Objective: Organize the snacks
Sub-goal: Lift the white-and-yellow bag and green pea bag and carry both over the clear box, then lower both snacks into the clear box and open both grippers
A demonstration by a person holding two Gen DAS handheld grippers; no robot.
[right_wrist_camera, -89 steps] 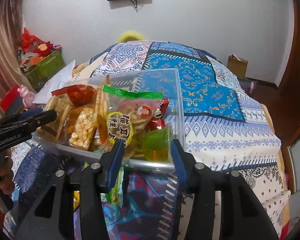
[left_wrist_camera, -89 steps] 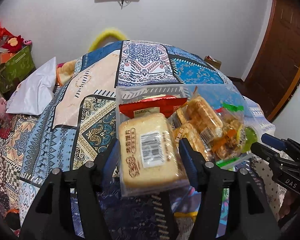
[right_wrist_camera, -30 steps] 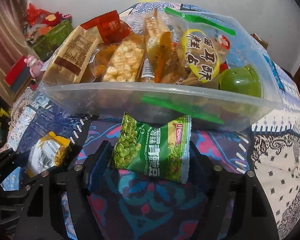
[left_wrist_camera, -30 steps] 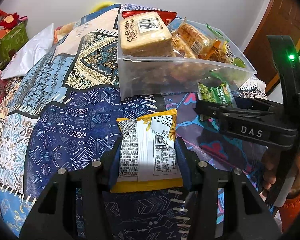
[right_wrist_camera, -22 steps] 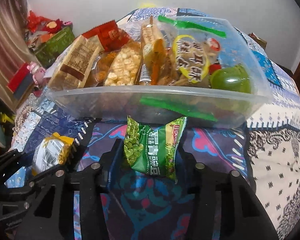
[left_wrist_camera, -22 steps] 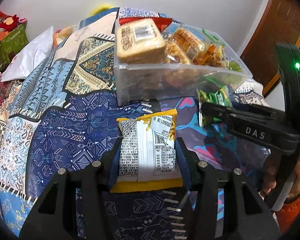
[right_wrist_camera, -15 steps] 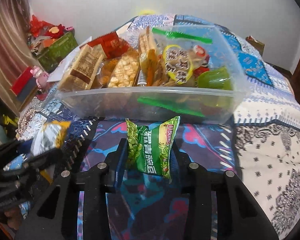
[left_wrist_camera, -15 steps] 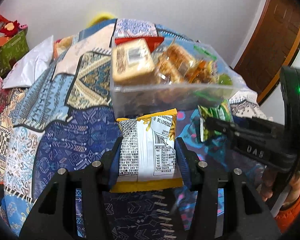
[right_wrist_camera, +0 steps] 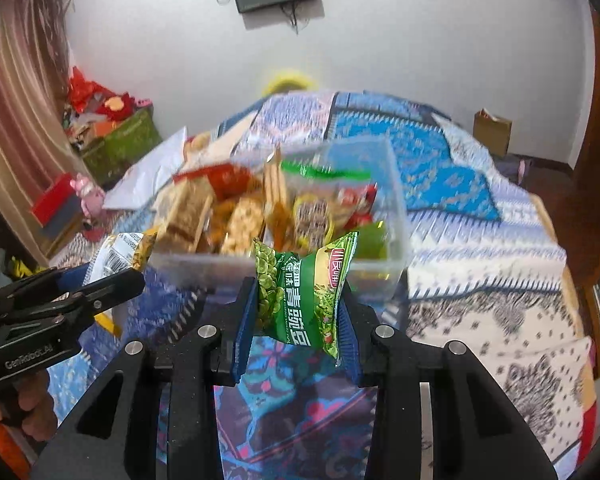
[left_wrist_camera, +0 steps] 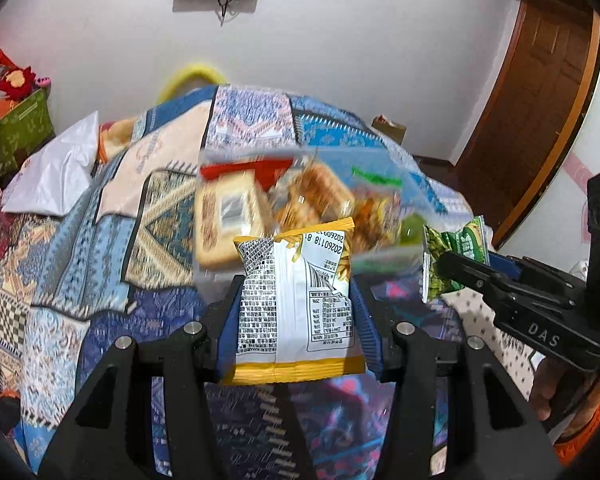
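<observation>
Snacks filled both grippers: your left gripper (left_wrist_camera: 296, 312) clamped a crinkly yellow-and-white packet (left_wrist_camera: 296, 300) by its sides, your right gripper (right_wrist_camera: 298, 312) pinched a glossy green pea packet (right_wrist_camera: 304, 292), each raised just short of the clear plastic bin (right_wrist_camera: 396, 208) on the patterned bedspread (right_wrist_camera: 480, 280), probably for dropping in.
</observation>
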